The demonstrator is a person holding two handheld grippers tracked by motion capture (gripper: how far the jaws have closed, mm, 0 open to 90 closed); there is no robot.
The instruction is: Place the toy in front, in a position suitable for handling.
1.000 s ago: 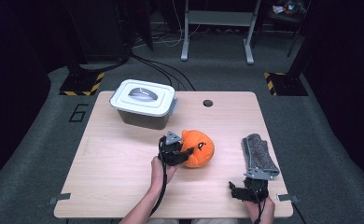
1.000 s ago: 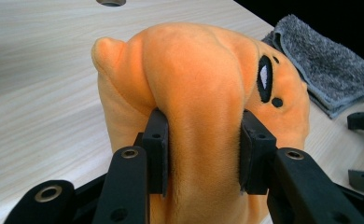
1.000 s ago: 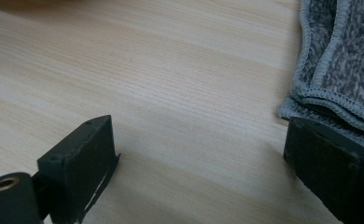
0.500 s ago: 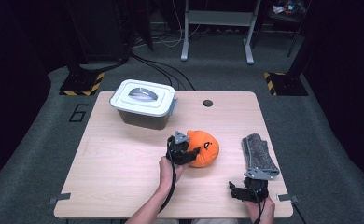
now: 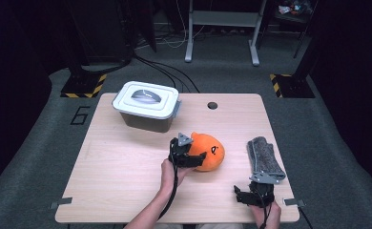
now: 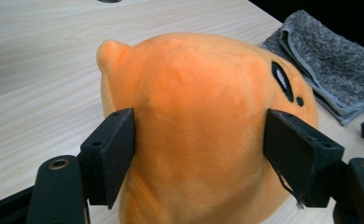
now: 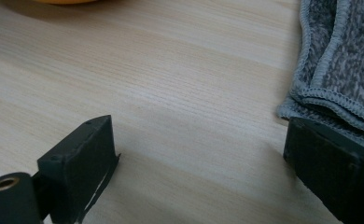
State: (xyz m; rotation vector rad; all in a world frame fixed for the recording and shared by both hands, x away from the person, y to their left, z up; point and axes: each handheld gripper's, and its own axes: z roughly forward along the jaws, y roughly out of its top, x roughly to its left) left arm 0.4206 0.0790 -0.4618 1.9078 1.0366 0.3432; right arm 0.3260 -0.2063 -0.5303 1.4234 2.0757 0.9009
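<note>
Orange plush toy [image 6: 203, 126] sits mid-table [image 5: 122, 167]; we judge it soft and light (grip its flanks). The left hand-held gripper [image 6: 199, 154], jaws just opening, brackets it loosely.

Plush toy [image 5: 209, 150] lies between box [image 5: 148, 105] and towel [image 5: 265, 159].
</note>
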